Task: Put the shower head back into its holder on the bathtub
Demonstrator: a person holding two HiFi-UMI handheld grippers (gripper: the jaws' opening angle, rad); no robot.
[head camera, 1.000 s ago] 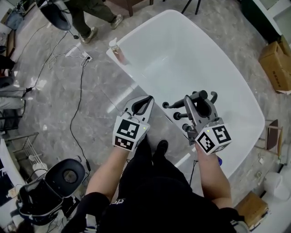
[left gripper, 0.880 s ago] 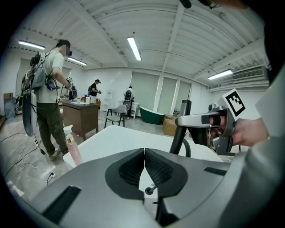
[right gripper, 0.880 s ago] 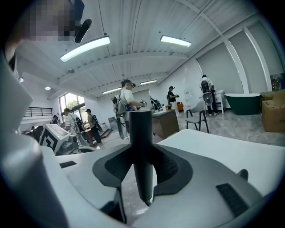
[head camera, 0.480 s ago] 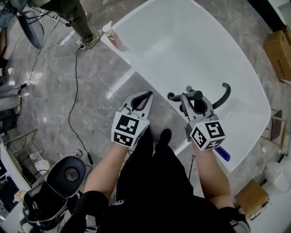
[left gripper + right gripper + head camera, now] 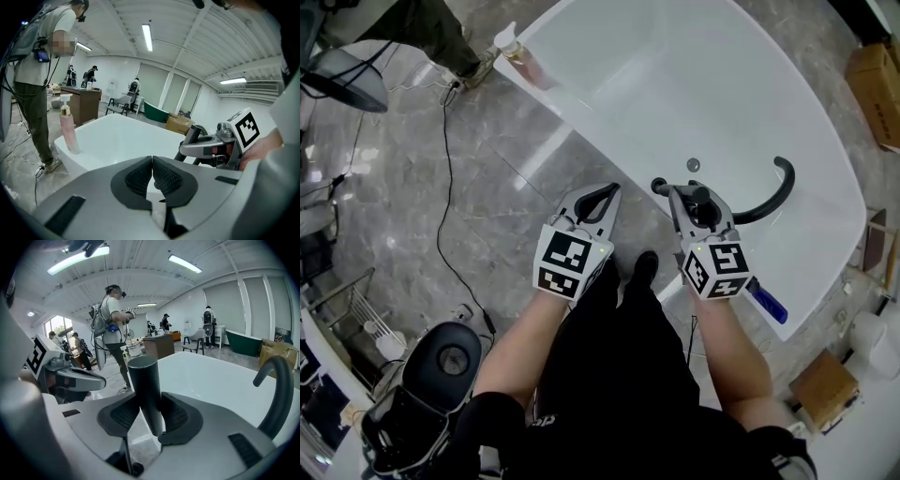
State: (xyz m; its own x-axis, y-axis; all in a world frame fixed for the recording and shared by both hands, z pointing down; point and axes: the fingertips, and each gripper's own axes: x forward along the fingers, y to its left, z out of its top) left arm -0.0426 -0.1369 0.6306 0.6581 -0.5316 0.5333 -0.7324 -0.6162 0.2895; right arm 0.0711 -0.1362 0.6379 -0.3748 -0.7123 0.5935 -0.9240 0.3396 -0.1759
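Note:
The white bathtub (image 5: pixel 581 141) fills the upper middle of the head view. My right gripper (image 5: pixel 696 199) hovers over its near rim, shut on the dark cylindrical handle of the shower head (image 5: pixel 145 380), which stands upright between the pads. A black curved spout (image 5: pixel 780 192) rises from the rim just to its right and shows in the right gripper view as the spout (image 5: pixel 276 390). The holder is hidden under the gripper. My left gripper (image 5: pixel 607 190) hangs over the floor beside the tub, its pads (image 5: pixel 140 178) touching with nothing between them.
A pink pump bottle (image 5: pixel 520 56) stands on the tub's far left corner. A black knob (image 5: pixel 656 185) and the drain (image 5: pixel 693 165) lie by my right gripper. A blue object (image 5: pixel 767 303) sits behind it. Cables (image 5: pixel 445 187), a black stool (image 5: pixel 450 361) and a person's legs (image 5: pixel 441 28) occupy the floor.
Both grippers have sunk toward the tub's near rim, the right one still holding the shower head. The curved spout now shows fully beside the right gripper.

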